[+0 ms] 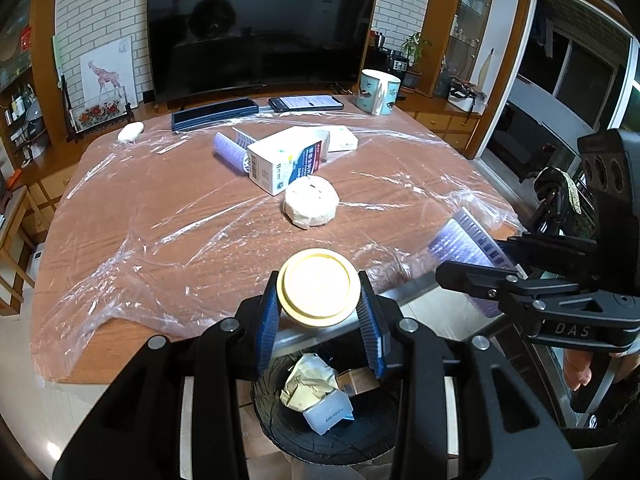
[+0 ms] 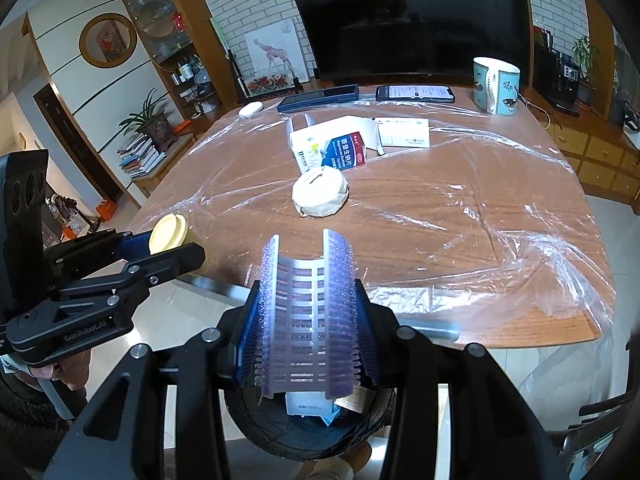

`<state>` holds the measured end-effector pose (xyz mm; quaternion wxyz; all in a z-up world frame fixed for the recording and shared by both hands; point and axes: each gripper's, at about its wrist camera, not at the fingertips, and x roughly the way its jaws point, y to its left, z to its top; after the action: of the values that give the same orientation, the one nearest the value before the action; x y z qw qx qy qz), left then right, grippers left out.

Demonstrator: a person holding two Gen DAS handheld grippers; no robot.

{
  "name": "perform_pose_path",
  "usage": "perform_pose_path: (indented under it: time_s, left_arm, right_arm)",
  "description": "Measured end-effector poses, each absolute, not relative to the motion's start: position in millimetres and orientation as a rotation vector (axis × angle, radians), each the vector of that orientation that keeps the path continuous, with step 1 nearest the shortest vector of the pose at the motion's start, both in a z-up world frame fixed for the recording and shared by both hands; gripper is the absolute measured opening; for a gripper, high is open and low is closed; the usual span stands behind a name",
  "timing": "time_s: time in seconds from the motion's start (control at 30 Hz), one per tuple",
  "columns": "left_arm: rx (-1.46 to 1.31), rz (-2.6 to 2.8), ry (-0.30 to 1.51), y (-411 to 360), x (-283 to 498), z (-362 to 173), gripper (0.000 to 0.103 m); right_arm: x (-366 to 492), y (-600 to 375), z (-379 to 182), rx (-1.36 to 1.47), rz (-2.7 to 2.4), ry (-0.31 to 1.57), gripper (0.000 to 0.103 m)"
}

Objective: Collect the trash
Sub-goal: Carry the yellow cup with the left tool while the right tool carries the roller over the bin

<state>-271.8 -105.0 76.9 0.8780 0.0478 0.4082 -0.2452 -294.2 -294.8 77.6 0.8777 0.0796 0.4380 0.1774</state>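
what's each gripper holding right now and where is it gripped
Left gripper: a yellow-lidded container, clamped on its sides just below the lid. Right gripper: a bent purple pill sheet, squeezed by its two long edges.

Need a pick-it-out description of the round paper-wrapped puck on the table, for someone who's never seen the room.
Start at the big wooden table under clear plastic film, in front of the dark TV. Near the table's middle lies a white medicine box with a blue and red panel; the puck sits against its near corner. It is the only round, flat, off-white paper-wrapped item there; its neighbours are all rectangular.
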Motion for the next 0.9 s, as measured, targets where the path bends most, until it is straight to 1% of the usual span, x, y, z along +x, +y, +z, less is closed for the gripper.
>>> perform_pose_path:
  time_s: [0.9]
  left_arm:
    - [0.132, -0.522, 0.889, -115.1, -316.3, 57.8, 0.038]
  right_arm:
    - [-334.8, -292.0, 59.6, 0.144, 0.389, 0.959, 0.042]
